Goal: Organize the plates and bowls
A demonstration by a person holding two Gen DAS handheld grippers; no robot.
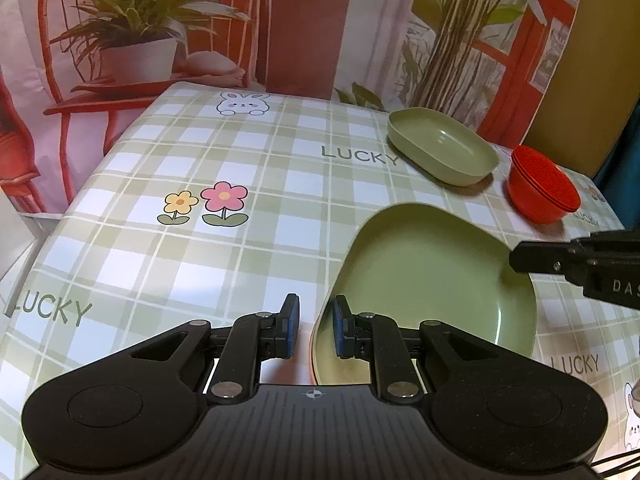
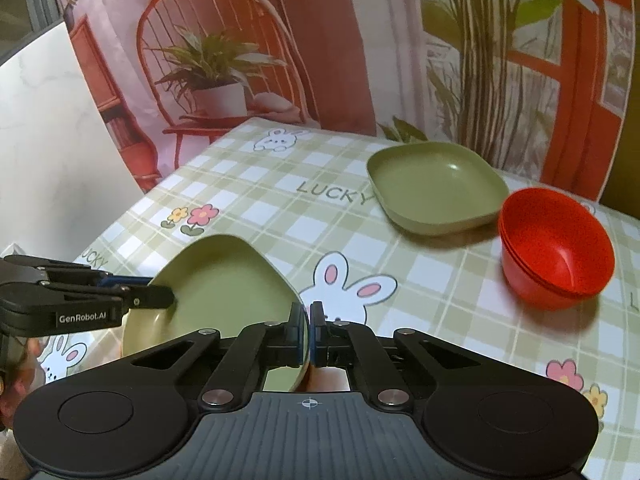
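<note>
**A:** Setting first: checked green-and-white tablecloth with bunnies, flowers and "LUCKY" printed on it, and a printed backdrop of a red chair and potted plants behind the table. So what are the grippers doing?

**B:** Starting at the jaws: the right gripper is clamped shut on the near right rim of the near green plate, pads pinching the edge. The left gripper has its pads on either side of the same plate's left rim. There's a visible gap between the pads, but the rim sits in it, so I read that as gripping too. In the right wrist view the left one's fingers reach over the plate's left edge.

**A:** Both hands on one plate then?

**B:** Yep. It looks tilted, with the near left part lifted off the cloth, though I can't tell how much of it touches the table. Further out, a second green plate sits flat at the far right, and just to its right, a bit nearer, is a nested stack of red bowls.

**A:** Which step is this?

**B:** My guess: bowls already stacked, plates not yet. This looks like the pickup of the near plate, headed for the far one.

**A:** And next?

**B:** Lift it level with both hands, carry it far-right without clipping the bowls, line up the corners, and lower it in before letting go.
</note>
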